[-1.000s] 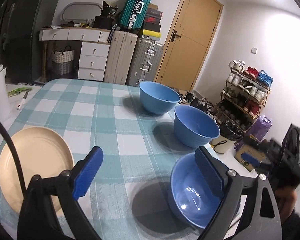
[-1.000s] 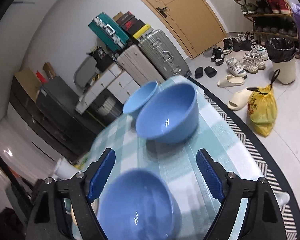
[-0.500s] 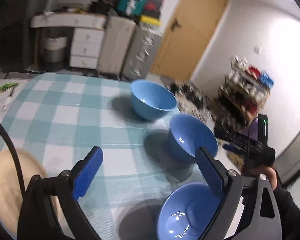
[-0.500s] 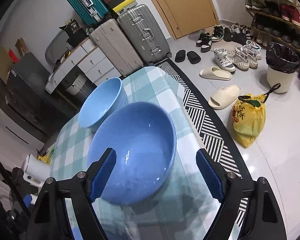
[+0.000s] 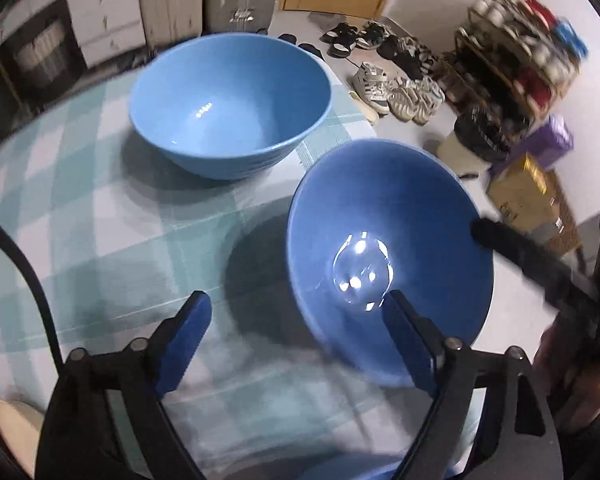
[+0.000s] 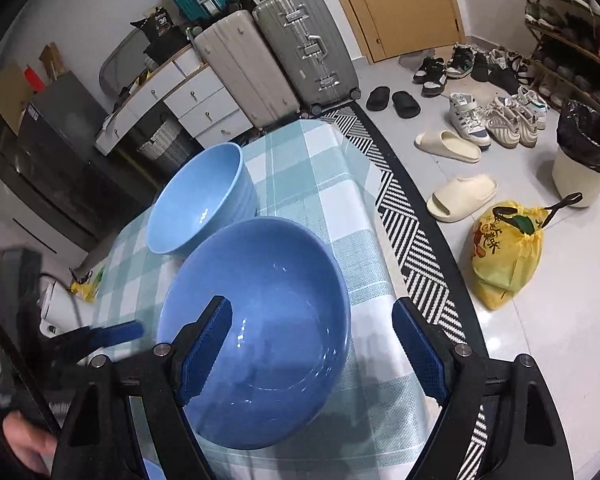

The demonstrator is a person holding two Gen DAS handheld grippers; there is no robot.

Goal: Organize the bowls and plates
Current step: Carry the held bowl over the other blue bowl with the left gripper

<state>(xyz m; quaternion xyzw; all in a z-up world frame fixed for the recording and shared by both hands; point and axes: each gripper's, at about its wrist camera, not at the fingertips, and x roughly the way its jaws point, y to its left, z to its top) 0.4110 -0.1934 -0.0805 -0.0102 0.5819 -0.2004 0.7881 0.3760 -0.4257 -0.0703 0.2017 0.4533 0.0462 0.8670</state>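
Note:
Two blue bowls stand on the checked tablecloth (image 5: 80,208): a paler far bowl (image 5: 228,104) (image 6: 200,200) and a darker near bowl (image 5: 388,256) (image 6: 260,320). My left gripper (image 5: 298,338) straddles the near bowl's left wall, one finger inside and one outside. Its jaws are closing, and the pads are not touching the wall. My right gripper (image 6: 314,348) stands open across the opposite wall of the same bowl. Its black arm (image 5: 520,248) reaches that rim in the left wrist view. A sliver of a third blue bowl (image 5: 340,472) shows at the bottom edge.
A cream plate's edge (image 5: 12,416) peeks in at the lower left. The table's edge runs just right of the bowls, above a striped rug (image 6: 412,240), slippers (image 6: 460,196), a yellow bag (image 6: 504,252) and a bin (image 6: 584,160). Suitcases (image 6: 300,48) and drawers stand behind.
Both grippers have swung forward and tipped down onto the middle bowl. The nearest bowl and the plate have slid almost out of view. The left jaws have narrowed a little.

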